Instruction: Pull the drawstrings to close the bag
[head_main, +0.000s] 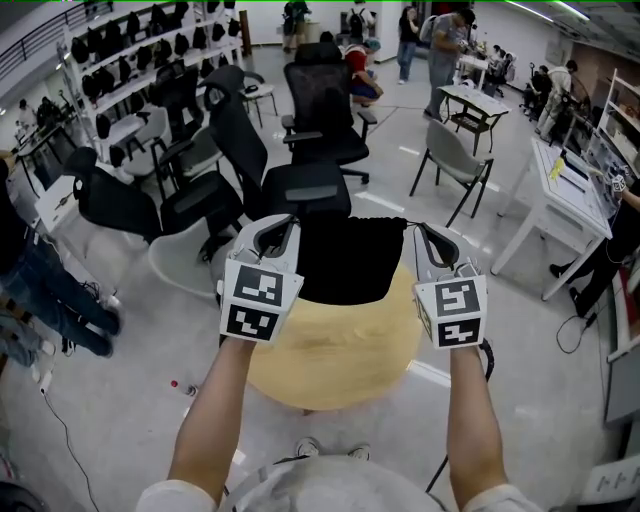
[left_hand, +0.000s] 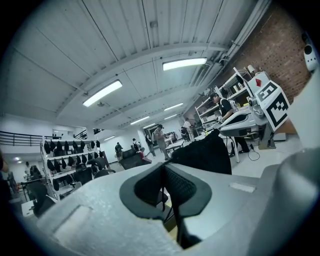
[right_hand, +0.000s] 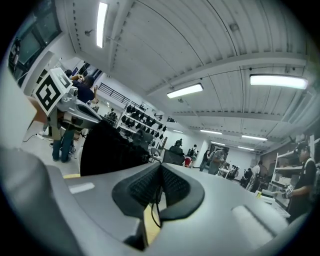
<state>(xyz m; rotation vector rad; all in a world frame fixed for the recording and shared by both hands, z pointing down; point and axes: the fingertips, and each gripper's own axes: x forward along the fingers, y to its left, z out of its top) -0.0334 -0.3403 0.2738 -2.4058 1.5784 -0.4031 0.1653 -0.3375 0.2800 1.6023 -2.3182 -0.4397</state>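
A black drawstring bag (head_main: 349, 258) hangs upright between my two grippers, over a round wooden table (head_main: 340, 352). At the bag's upper left corner, my left gripper (head_main: 273, 230) is shut on a thin black drawstring (left_hand: 165, 212) that runs down between its pads. My right gripper (head_main: 428, 238) holds the upper right corner and is shut on the other drawstring (right_hand: 154, 212). The bag (left_hand: 205, 152) shows to the right in the left gripper view, and the bag (right_hand: 107, 147) to the left in the right gripper view. Its mouth is hidden.
Black office chairs (head_main: 320, 110) stand just beyond the table and a grey chair (head_main: 455, 160) to the right. A white desk (head_main: 565, 200) is at the far right, and shelves of black bags (head_main: 130, 50) at the back left. People stand around the room.
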